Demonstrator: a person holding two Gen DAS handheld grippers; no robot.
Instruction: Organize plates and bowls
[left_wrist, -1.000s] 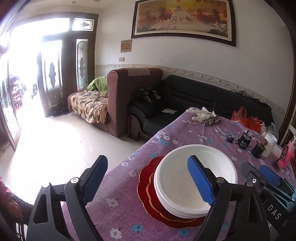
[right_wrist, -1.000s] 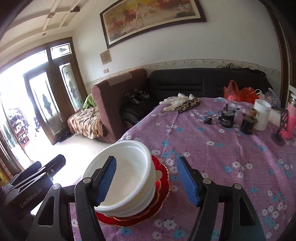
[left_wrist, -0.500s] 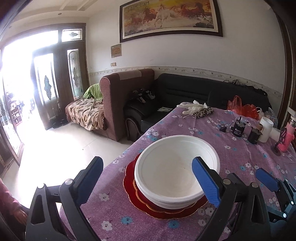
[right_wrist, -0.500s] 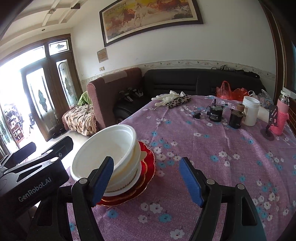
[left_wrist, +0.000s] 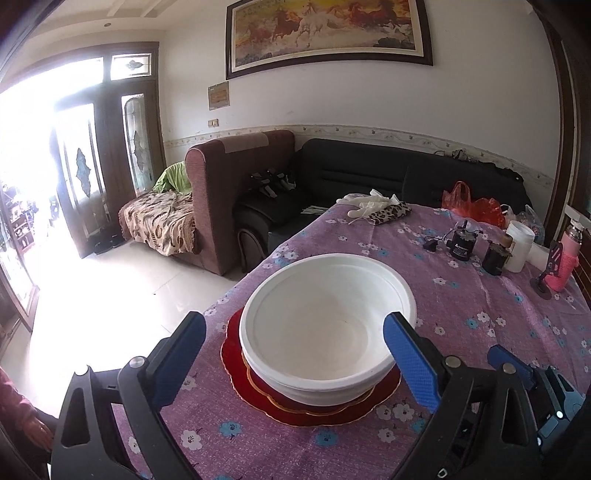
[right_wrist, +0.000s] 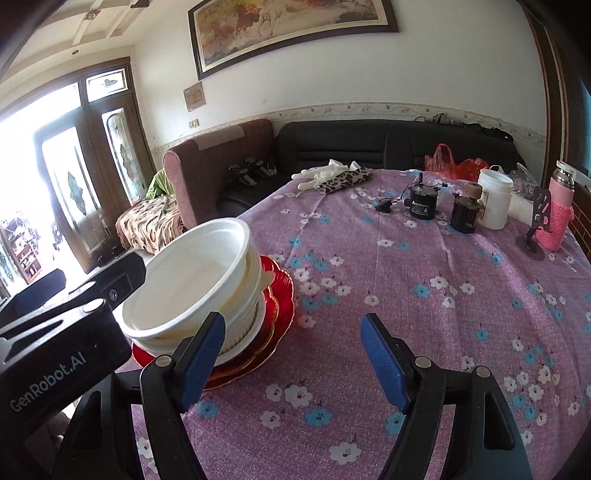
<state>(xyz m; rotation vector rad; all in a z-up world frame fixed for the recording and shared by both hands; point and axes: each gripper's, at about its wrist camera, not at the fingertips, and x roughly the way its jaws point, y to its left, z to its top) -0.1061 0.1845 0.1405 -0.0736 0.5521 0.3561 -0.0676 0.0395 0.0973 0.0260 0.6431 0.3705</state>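
Note:
A stack of white bowls (left_wrist: 325, 325) sits on red scalloped plates (left_wrist: 314, 410) near the table's left edge. My left gripper (left_wrist: 295, 332) hovers on the near side of the stack, open. Its right finger (left_wrist: 410, 362) overlaps the top bowl's near rim, and its left finger (left_wrist: 181, 362) stands apart from the bowl. In the right wrist view the bowl stack (right_wrist: 199, 280) and red plates (right_wrist: 280, 291) lie at the left. My right gripper (right_wrist: 291, 325) is open over bare cloth to the stack's right, with nothing between its pads. The left gripper's black body (right_wrist: 66, 332) fills the lower left there.
The purple flowered tablecloth (right_wrist: 424, 314) stretches to the right. At the far right stand a white jar (right_wrist: 495, 199), two dark motors (right_wrist: 423, 201), a pink bottle (right_wrist: 557, 218) and a red bag (right_wrist: 450, 164). Gloves and a leopard pouch (right_wrist: 340, 179) lie at the far edge. A person's hand (left_wrist: 33, 432) shows lower left.
The left gripper drew back: its right finger, earlier over the bowl's inside, now sits at the near rim. The right gripper sank and shifted right of the stack. Both jaws widened slightly.

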